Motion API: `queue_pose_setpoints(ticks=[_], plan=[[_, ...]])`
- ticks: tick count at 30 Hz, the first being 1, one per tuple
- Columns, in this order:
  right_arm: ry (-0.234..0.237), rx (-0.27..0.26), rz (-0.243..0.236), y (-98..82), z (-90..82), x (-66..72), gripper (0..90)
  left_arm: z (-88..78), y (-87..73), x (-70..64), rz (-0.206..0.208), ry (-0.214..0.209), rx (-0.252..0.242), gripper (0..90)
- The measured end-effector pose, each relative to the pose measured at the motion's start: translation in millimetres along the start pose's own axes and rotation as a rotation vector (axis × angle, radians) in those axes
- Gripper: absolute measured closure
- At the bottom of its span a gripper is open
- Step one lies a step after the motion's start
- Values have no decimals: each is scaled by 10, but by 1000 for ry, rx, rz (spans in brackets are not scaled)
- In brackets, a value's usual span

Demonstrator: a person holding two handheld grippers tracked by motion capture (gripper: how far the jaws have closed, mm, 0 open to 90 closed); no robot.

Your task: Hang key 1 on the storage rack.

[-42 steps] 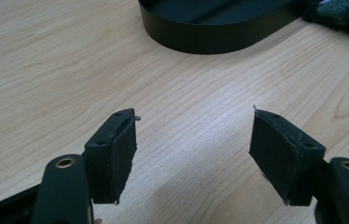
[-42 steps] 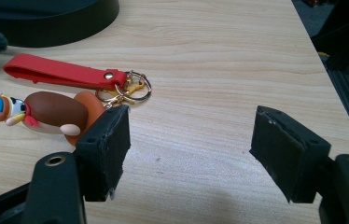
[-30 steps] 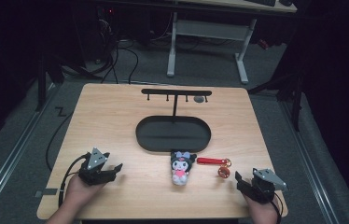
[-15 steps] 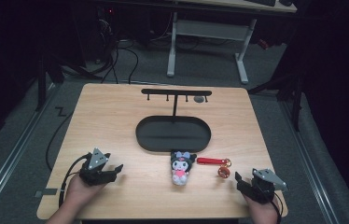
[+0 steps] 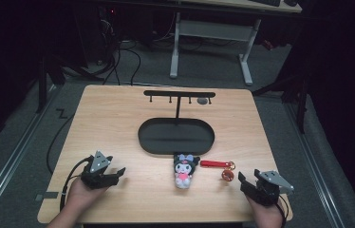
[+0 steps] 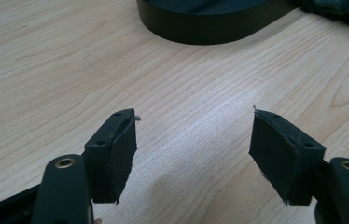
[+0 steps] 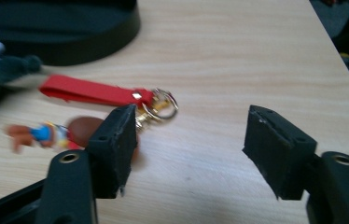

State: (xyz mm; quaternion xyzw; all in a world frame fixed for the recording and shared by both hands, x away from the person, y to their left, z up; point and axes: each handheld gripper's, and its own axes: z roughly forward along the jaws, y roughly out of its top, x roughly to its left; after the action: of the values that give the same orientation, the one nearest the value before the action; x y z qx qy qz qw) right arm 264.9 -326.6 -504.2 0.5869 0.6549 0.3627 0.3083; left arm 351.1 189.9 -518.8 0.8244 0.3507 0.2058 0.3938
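Right tongs point(image 7: 189, 144) apart, just closing, empty — red keychain point(image 7: 93, 92) near; left tongs point(image 6: 193, 154) apart; black tray point(image 5: 175, 137) beyond.

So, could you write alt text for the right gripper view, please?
The right gripper hangs open above the wooden table, nothing between its jaws. Just beyond its left jaw lies a red strap keychain with a small figure charm, near a black oval tray.

High view overhead, gripper views close, sharing black tray point(image 5: 175, 137)
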Motion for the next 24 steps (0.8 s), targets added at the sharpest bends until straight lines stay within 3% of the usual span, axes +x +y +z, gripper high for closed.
queue_pose_setpoints(ticks=[9,16,20,24], plan=[[75,-84,-52,180,-121,300,481,9,1,-15,9,-2,6,320],[115,-112,-129,267,-116,549,675,16,2,-19,13,-5,6,321],[140,-97,-173,253,-99,660,789,18,2,-15,11,-6,7,321],[166,-52,-204,216,-42,734,839,16,3,-26,17,-8,10,321]])
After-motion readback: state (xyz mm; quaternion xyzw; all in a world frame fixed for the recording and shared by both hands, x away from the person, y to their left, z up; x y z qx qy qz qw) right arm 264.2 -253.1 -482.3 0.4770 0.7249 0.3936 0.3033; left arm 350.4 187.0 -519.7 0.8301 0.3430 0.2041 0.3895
